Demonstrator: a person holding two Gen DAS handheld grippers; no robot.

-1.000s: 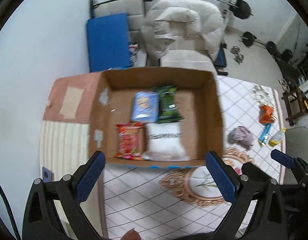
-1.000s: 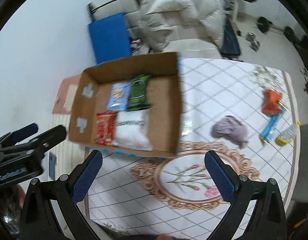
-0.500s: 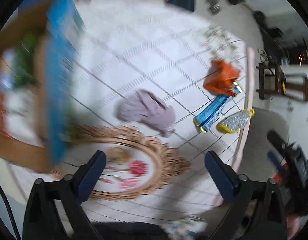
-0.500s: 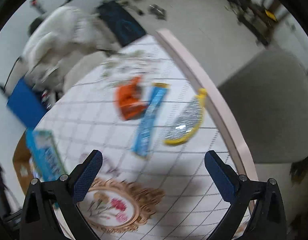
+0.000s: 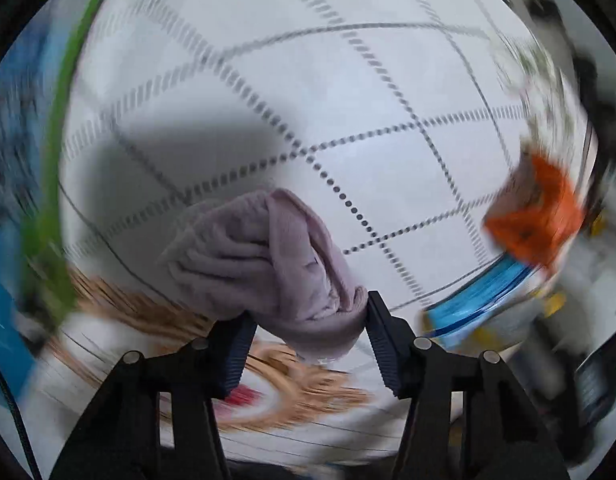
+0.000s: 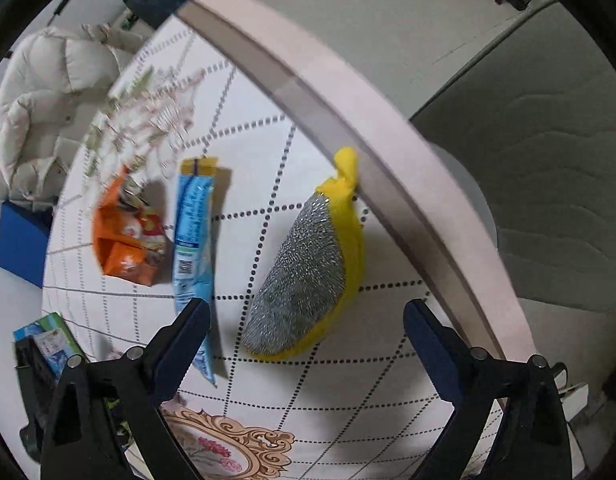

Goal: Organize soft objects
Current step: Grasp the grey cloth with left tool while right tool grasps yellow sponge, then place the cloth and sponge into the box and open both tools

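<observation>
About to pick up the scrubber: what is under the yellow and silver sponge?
The sponge lies on the white checked tablecloth, between the open right hand-held gripper fingers. Anything beneath it is covered.

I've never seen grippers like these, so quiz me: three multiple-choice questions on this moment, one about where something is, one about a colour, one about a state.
1. Where is the sponge?
A. in a box
B. on the cloth by the table edge
C. on the floor

2. What colour is the towel?
A. mauve
B. green
C. black

3. How is the right gripper?
A. shut on the sponge
B. shut on the blue pack
C. open

Answers: B, it lies beside the table rim; A, the bunched towel at the left gripper is pale mauve; C, its fingers stand wide apart either side of the sponge.
</observation>
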